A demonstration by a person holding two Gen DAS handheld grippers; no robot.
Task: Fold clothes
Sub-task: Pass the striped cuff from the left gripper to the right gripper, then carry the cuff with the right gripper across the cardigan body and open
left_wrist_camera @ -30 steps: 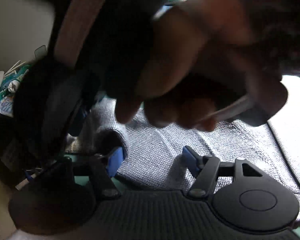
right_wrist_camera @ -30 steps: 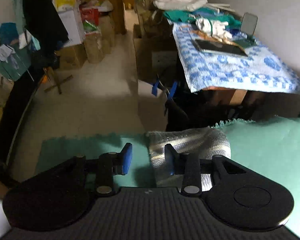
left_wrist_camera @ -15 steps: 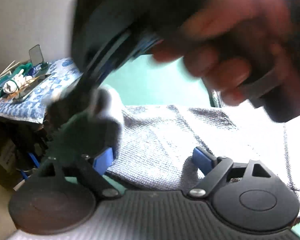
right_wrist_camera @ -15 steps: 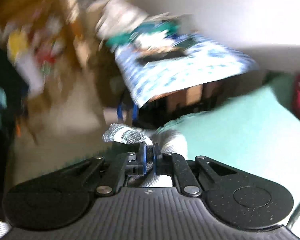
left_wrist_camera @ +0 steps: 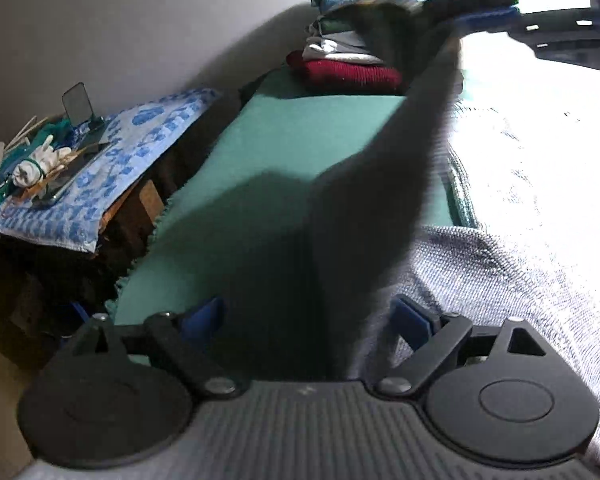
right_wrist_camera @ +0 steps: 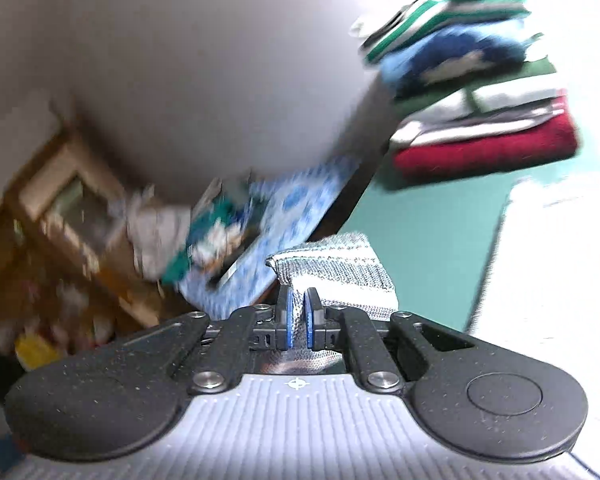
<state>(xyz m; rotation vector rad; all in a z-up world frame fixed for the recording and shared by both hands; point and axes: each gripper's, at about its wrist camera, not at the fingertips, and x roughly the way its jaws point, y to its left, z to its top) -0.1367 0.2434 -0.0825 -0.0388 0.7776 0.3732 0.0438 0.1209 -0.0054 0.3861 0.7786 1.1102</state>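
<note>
Grey knitted fabric of the sweater [left_wrist_camera: 512, 292] lies right in front of the left gripper [left_wrist_camera: 306, 320], spread over the green cloth [left_wrist_camera: 284, 144] that covers the work surface. That gripper's blue pads stand wide apart, having just been opening, and they press on nothing; a dark, shadowed length of the sweater passes through the gap between them without being clamped. From there this length rises up and away to the upper right of the left wrist view, where the right gripper [left_wrist_camera: 484, 16] holds its end.

Seen from the right wrist, the right gripper [right_wrist_camera: 297, 318] has its blue pads drawn together on a fold of the same grey knit, whose ribbed end [right_wrist_camera: 332, 262] sticks out just beyond the fingertips. Its jaws have just been closing onto the fabric.

Farther back on the green cloth, well apart from the sweater, stands a pile of folded clothes [right_wrist_camera: 476, 92], with a red item at the bottom and green-and-white stripes on top. Off to the left, a side table under a blue-and-white patterned towel [left_wrist_camera: 100, 184] carries blurred clutter.
</note>
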